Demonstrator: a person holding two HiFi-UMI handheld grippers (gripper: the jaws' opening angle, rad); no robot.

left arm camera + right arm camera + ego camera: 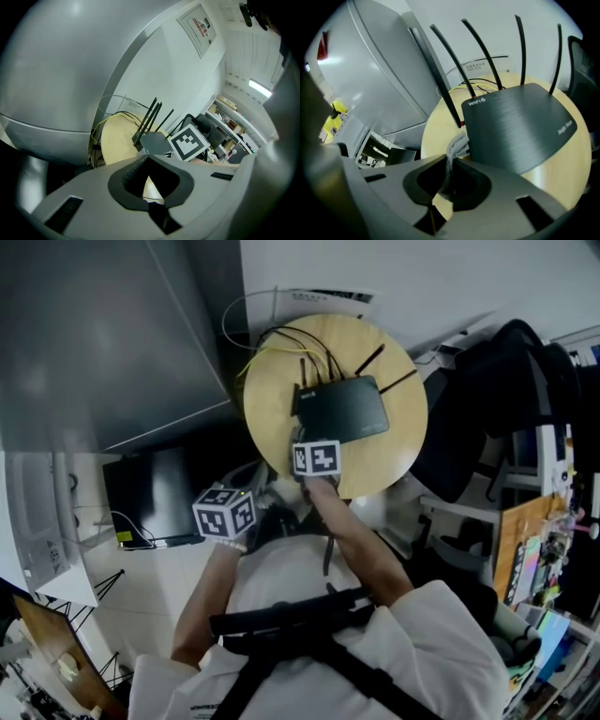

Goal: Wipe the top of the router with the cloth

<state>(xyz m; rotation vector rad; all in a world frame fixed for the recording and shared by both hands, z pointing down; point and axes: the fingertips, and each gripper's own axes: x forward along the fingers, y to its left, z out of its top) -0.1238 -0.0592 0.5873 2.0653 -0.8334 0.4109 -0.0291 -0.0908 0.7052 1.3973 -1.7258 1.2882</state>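
The right tool [449, 182] is clenched on a grey cloth [456, 148], which touches the near left edge of the black router [520, 126] on the round wooden surface [438, 127]. The left tool [150, 188], jaws together and empty, is held off the surface's edge.

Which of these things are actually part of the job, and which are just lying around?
Part of the job:
- router
- cloth, gripped in the right tool
- round table, under the router

Just lying about:
- left tool, shut and empty, off the table
- yellow cables
- black chair
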